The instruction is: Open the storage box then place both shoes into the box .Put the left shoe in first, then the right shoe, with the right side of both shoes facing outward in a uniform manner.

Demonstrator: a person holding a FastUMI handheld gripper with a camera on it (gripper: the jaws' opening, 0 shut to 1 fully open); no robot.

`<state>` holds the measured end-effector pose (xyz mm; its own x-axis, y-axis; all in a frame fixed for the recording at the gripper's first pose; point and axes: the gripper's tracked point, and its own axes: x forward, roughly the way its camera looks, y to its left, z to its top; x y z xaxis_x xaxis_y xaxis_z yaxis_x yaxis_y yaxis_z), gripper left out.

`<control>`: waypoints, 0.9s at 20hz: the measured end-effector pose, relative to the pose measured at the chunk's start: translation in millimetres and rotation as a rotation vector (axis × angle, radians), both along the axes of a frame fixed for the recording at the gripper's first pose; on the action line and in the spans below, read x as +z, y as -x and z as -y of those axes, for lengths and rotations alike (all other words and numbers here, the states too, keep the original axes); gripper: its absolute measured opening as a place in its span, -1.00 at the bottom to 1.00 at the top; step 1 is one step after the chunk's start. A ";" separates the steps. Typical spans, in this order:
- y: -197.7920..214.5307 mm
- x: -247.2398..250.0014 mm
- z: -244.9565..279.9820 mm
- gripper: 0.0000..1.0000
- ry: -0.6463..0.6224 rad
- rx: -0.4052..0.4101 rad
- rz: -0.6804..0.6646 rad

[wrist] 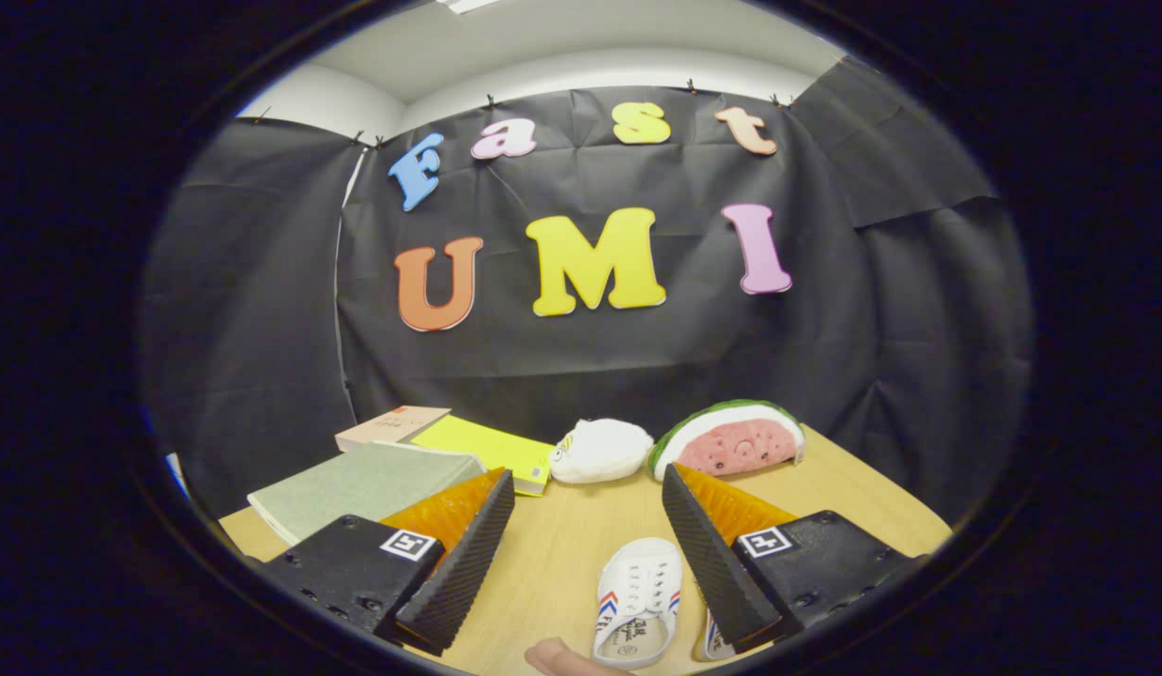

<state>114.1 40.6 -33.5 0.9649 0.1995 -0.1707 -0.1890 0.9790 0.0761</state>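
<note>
the gripper [588,488] hangs with fingers wide apart and empty above the table [562,554], a white shoe [637,601] lying between them, so opening the box likely comes first.

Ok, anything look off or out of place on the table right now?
Nothing is spilled or damaged. One white shoe lies between the open gripper fingers; the second shoe is mostly hidden behind one finger. A fingertip pokes in beside the shoe.
</note>
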 end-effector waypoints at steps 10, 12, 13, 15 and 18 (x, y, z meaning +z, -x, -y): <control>-50.9 -47.8 -75.5 0.98 -0.228 0.354 -0.330; -54.5 -52.2 -87.0 0.98 -0.290 0.430 -0.391; -55.2 -54.3 -90.8 0.98 -0.324 0.472 -0.419; -53.4 -57.6 -93.2 0.98 -0.384 0.528 -0.485; -43.7 -56.5 -112.0 0.97 -0.524 0.661 -0.585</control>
